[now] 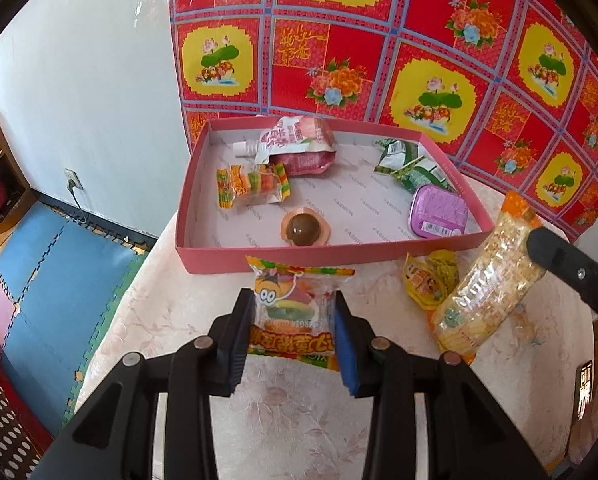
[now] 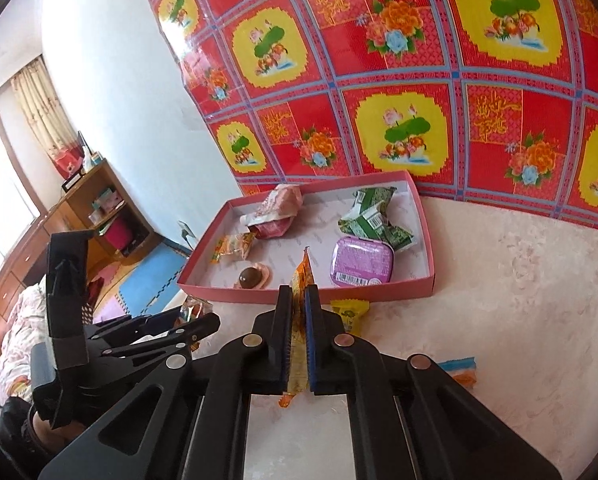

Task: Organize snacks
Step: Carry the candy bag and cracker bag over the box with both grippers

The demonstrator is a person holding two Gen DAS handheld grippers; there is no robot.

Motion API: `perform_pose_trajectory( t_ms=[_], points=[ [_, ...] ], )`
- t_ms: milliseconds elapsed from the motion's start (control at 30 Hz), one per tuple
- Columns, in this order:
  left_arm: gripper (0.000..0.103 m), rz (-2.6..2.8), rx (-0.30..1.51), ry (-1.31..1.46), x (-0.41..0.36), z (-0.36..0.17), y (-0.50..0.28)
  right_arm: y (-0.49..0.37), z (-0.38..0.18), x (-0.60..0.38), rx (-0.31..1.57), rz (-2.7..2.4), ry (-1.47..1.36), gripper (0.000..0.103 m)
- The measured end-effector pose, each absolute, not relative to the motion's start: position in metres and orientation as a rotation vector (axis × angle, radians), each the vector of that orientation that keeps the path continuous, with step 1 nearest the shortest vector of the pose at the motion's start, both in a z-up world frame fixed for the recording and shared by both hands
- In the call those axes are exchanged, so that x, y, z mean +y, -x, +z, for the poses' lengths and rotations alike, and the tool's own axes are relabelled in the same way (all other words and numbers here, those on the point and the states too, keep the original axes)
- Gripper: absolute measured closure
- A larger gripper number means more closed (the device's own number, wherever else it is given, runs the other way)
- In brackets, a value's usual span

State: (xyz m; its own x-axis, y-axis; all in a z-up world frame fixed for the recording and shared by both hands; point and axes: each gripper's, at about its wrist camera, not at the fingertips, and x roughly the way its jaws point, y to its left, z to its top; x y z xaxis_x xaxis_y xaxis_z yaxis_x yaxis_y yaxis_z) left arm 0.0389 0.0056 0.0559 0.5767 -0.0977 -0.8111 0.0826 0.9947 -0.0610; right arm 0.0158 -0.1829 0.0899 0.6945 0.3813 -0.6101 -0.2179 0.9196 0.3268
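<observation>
A pink box (image 1: 259,258) (image 2: 379,286) stands on the table and holds a pink drink pouch (image 1: 299,140), a gummy pack (image 1: 255,182), a chocolate ball (image 1: 305,230), green packets (image 1: 413,164) and a purple tin (image 1: 439,212) (image 2: 361,258). My left gripper (image 1: 294,312) is shut on a burger gummy pack (image 1: 295,304) just in front of the box. My right gripper (image 2: 298,316) is shut on an orange cracker pack (image 2: 301,280) (image 1: 487,280), held above the table right of the box front.
A yellow snack packet (image 1: 431,280) (image 2: 349,312) lies on the table by the box front. An orange and blue wrapper (image 2: 461,372) lies at the right. A red patterned sheet (image 1: 419,40) backs the table. The table edge drops to foam floor mats (image 1: 59,280) at left.
</observation>
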Motion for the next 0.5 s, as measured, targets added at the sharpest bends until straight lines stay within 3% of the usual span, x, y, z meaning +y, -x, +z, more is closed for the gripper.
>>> perform_pose_trajectory(
  t_ms=[500],
  points=[
    [0.064, -0.125, 0.900, 0.028, 0.005, 0.079, -0.049, -0.027, 0.112, -0.187, 0.682, 0.335, -0.217, 0.096]
  ],
)
